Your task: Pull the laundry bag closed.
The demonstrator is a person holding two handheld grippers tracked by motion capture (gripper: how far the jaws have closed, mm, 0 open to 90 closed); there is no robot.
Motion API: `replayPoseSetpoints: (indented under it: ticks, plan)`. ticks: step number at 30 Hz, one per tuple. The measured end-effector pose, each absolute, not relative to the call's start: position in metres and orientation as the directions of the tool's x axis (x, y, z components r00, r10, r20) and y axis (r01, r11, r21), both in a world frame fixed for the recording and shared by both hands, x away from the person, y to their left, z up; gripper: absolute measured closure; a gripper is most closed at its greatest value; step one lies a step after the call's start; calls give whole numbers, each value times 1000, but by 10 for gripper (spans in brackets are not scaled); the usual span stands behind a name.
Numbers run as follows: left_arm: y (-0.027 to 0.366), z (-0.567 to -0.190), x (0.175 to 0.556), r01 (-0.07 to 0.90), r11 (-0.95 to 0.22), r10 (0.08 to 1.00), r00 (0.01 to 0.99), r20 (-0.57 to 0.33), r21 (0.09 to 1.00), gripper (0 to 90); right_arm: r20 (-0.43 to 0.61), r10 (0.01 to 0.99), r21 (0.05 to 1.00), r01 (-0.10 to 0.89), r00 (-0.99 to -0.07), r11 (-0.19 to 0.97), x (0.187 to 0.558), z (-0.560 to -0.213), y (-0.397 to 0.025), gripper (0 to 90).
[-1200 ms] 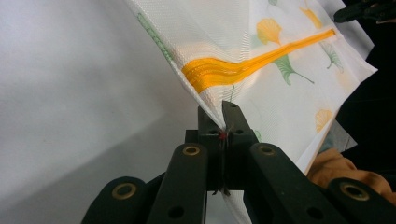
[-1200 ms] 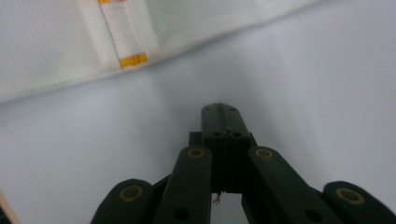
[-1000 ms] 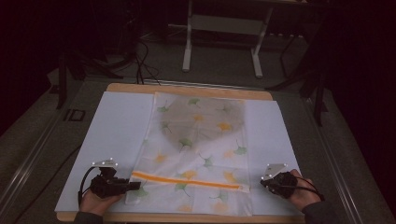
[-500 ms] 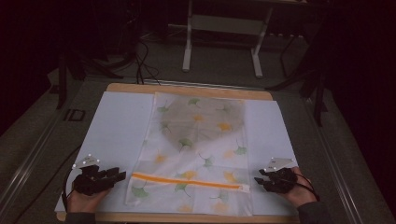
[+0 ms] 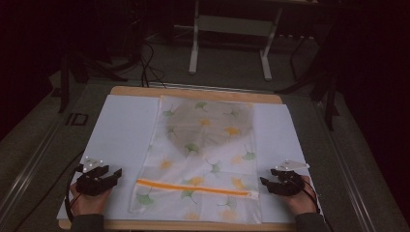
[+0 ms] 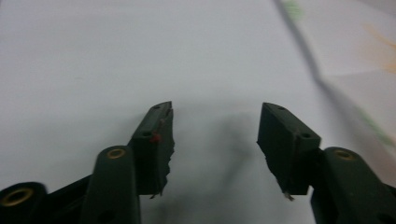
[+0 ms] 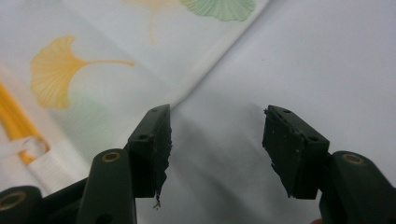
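Note:
A white mesh bag (image 5: 205, 154) printed with green and yellow ginkgo leaves lies flat in the middle of the table, an orange zipper (image 5: 193, 187) running across its near end. A dark round shape (image 5: 208, 126) shows through its far half. My left gripper (image 5: 116, 174) rests open on the white sheet, left of the bag and apart from it; its jaws (image 6: 215, 135) hold nothing. My right gripper (image 5: 265, 182) is open beside the bag's right edge (image 7: 196, 88), near the zipper's white end tab (image 7: 32, 149), with bare sheet between its jaws (image 7: 215, 140).
A white sheet (image 5: 125, 130) covers a wooden board (image 5: 193, 92) whose edge shows at the far side. A white metal stand (image 5: 229, 38) and cables (image 5: 150, 58) sit on the dark floor beyond. A small black label plate (image 5: 76, 119) lies left of the board.
My left gripper has drawn back to the left, away from the zipper end of the bag. My right gripper has shifted slightly toward the near edge.

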State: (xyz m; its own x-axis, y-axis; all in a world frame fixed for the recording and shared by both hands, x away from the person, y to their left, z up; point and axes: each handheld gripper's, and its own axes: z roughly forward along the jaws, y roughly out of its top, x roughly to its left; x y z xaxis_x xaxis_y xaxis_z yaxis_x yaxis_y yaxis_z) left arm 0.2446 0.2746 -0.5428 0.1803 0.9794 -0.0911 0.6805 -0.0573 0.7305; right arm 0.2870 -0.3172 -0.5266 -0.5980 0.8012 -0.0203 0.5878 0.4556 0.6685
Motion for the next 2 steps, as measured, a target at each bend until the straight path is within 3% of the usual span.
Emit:
replayPoseSetpoints:
  ticks: [2]
  plan:
    - [275, -544, 247, 672, -54, 983, 164, -78, 739, 429, -16, 808, 669, 594, -590, 447, 288, -527, -317, 414]
